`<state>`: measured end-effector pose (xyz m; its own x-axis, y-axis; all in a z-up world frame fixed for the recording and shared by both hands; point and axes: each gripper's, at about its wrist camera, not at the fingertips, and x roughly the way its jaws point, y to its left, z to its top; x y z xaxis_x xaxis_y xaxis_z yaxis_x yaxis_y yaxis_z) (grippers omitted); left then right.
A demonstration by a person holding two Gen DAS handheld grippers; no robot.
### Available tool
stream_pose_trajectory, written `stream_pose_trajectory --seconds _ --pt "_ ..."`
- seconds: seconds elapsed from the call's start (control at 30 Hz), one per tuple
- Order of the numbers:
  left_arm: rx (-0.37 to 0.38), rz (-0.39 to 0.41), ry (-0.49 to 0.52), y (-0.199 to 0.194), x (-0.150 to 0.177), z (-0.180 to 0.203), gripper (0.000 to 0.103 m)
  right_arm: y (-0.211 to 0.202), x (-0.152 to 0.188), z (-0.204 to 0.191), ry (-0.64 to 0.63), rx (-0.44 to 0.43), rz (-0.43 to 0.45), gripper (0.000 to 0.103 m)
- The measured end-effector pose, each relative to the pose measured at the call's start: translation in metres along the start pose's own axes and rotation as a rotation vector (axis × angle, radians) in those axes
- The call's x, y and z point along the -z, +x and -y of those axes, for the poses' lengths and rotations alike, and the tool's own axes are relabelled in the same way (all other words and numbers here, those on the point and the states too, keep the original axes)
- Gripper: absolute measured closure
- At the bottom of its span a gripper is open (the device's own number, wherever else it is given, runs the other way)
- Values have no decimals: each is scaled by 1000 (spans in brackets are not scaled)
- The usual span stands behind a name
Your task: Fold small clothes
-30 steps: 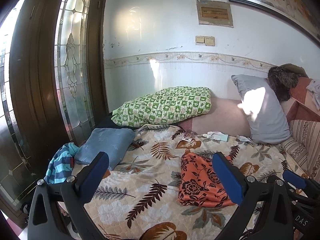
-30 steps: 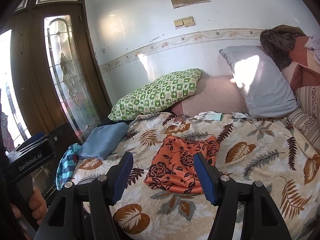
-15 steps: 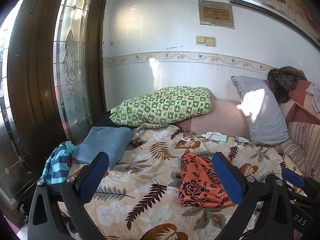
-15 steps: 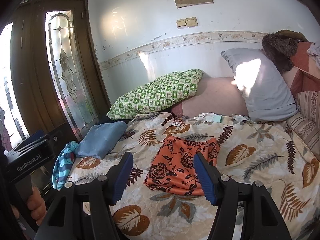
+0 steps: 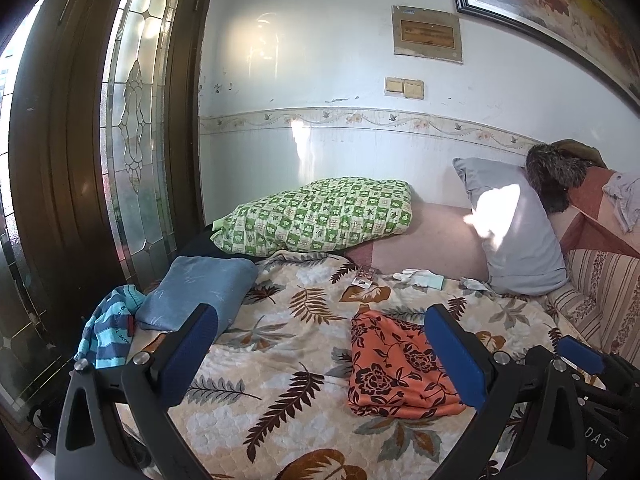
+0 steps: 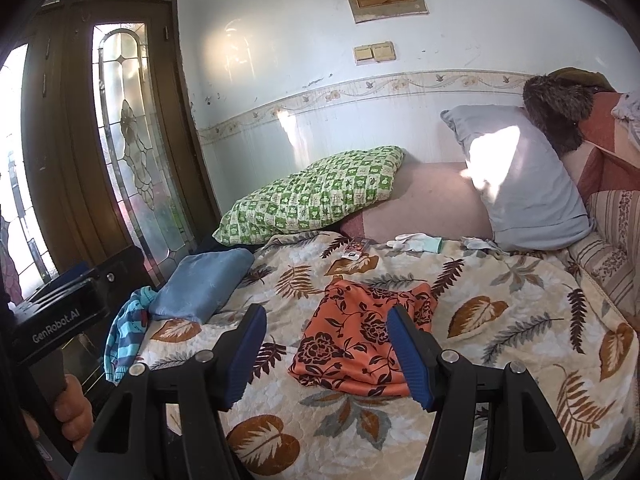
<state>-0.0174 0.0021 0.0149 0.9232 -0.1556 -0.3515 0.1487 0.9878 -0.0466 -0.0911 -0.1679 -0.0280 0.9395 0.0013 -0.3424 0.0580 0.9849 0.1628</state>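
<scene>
Leaf-print bedspread (image 6: 500, 280) covers the bed, white wall behind, stained-glass door (image 5: 132, 152) at the left. Over the last second almost nothing has changed: both views sit nearly as they were, cloth layout identical, no garment lifted or shifted. Reads as a pause between folds, so no progress on the task in this stretch.

Orange floral garment (image 6: 360, 336) lies mid-bed as a flat folded rectangle (looks already done, a judgement only). Blue folded cloth (image 5: 192, 292) rests near the left edge of the bed, and a striped teal garment (image 5: 106, 334) is bunched just beside it, hanging toward the edge; likely the next piece to fold.

Left gripper (image 5: 320, 352) has its jaws spread wide, nothing between the pads, hovering above the bedspread with the orange garment seen past its right finger. Right gripper (image 6: 324, 350) is also spread apart, moderately wide, empty, touching no cloth; the orange garment lies beyond it, not in contact. Green checked pillow (image 6: 316, 192) and grey pillow (image 6: 528, 192) lean at the back, well apart from the clothes.
</scene>
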Motion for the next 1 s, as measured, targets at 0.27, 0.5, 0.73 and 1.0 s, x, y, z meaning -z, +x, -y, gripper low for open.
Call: stream_pose_trajectory --seconds 0.27,0.5,0.73,1.0 --pt "16 5 11 -4 -2 5 0 -5 -3 3 -2 7 8 36" --pt "20 -2 14 -2 -1 6 0 0 -2 8 17 7 3 36" --pt "33 -19 22 10 0 5 0 12 2 8 13 6 -17 36" --pt "147 -78 -19 47 0 -3 0 34 3 18 32 -4 -51 36"
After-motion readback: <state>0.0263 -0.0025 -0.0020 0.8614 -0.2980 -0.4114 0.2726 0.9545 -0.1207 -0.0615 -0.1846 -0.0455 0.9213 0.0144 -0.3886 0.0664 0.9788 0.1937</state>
